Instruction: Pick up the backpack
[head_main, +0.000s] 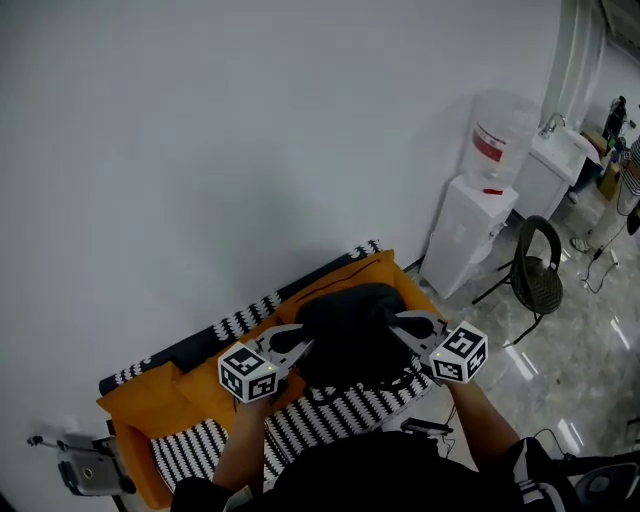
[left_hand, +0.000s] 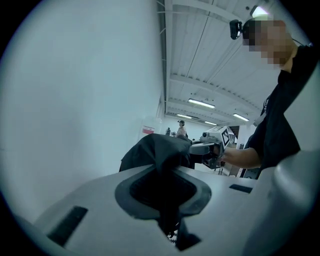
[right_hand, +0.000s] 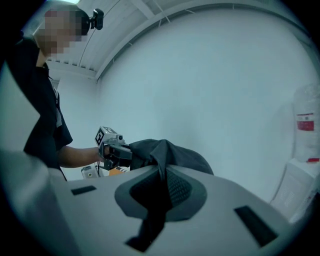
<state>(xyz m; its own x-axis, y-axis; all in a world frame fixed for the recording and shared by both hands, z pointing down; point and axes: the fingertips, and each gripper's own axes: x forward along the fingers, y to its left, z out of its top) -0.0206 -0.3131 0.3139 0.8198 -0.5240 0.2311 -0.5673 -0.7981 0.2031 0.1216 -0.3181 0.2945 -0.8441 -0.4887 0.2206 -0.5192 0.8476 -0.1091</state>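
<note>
the black backpack (head_main: 345, 330) hangs between the two grippers, above the orange couch (head_main: 150, 400) with its black-and-white striped cover (head_main: 330, 410), close to the white wall. from the head view i cannot tell for sure whether its bottom is clear of the cushions. the left gripper (head_main: 292, 345) has its jaws nearly closed on a fold of the bag's fabric at its left side, and the left gripper view shows that dark cloth bunched and squeezed between the pads. the right gripper (head_main: 398, 326) is clamped tight on a thinner fold at the opposite side, with the cloth running down through the jaws in the right gripper view. the bag looks soft and floppy: it slumps into a rounded heap and drapes over the jaws rather than holding a shape, so it probably carries little and should be light. it is limp woven fabric and not fragile, but a pinch of loose cloth can slide out or let the body sag and swing. a seam, a strap or the top handle would likely be a surer hold than plain panel. with a grip at each side, the two hands should be held level and at the same spread, or the cloth may pull taut and slip from one claw.
</note>
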